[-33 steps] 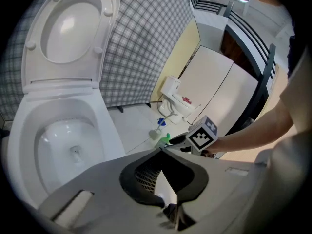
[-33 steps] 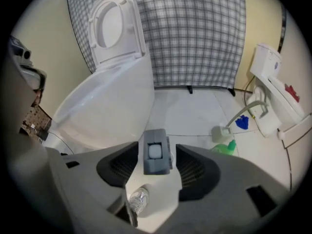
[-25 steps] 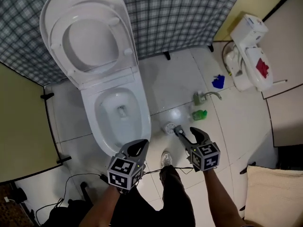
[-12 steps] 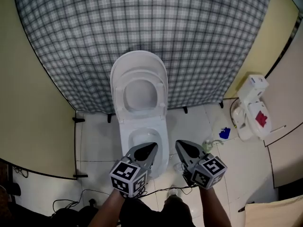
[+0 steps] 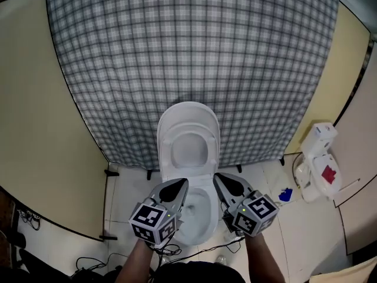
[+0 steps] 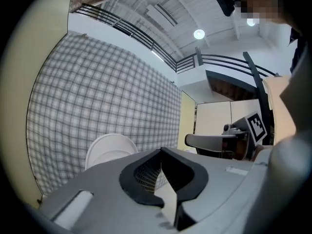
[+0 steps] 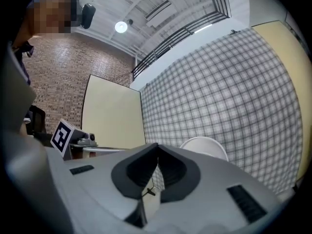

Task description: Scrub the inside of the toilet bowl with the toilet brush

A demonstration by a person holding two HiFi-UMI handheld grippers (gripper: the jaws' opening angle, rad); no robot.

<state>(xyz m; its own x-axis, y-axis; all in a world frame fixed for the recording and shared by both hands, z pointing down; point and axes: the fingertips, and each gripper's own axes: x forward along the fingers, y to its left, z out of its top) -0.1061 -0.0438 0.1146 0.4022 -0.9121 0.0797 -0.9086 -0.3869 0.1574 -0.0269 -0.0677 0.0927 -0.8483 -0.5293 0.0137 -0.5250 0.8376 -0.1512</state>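
The left gripper (image 5: 178, 184) and the right gripper (image 5: 219, 177) point level, side by side, each with its jaws pressed together on nothing. The open white ceramic toilet bowl (image 5: 199, 200) lies below and between them. Its raised white lid (image 5: 188, 119) stands just beyond their tips, against a grey checked cloth (image 5: 188, 52).

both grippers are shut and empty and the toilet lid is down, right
Not quite: the toilet lid is up, leaning back against the checked curtain, which leaves the toilet bowl open. The head view shows this. The left gripper and right gripper are indeed shut and empty.
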